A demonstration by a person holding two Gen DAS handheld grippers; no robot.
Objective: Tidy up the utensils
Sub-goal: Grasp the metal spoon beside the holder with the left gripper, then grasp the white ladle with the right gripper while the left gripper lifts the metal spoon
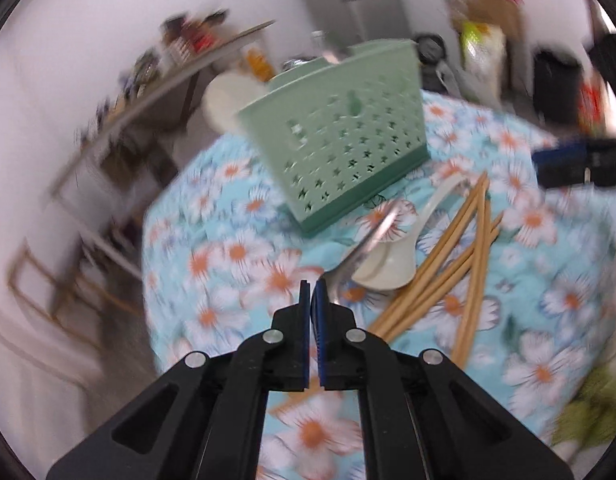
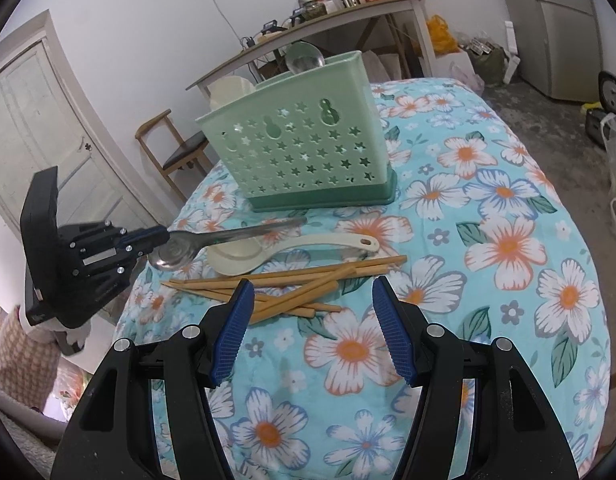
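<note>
Far left in the right wrist view: left gripper (image 2: 164,236), blue pads pinched on the bowl rim of a metal spoon (image 2: 228,240). The spoon juts rightward from the tips, roughly level, handle end reaching toward the foot of the caddy; whether the bowl clears the cloth cannot be told. In the left wrist view (badly motion-blurred) the same gripper (image 1: 313,292) shows its pads nearly together, the spoon (image 1: 372,240) running away from them.

Next right, just beside the metal spoon: a cream plastic rice spoon (image 2: 276,252) flat on the floral tablecloth (image 2: 508,240), handle pointing right.

Just nearer the camera: a loose heap of bamboo chopsticks (image 2: 300,284), crossing one another, lying just ahead of the right gripper (image 2: 312,312). Its jaws stand wide apart, nothing between them, and the left pad overlaps the near ends of the sticks in view (contact not clear).

Behind everything, centre: green star-perforated utensil caddy (image 2: 308,148) upright on the cloth, a metal ladle bowl (image 2: 304,56) and a cream utensil (image 2: 230,88) poking above its rim.
</note>
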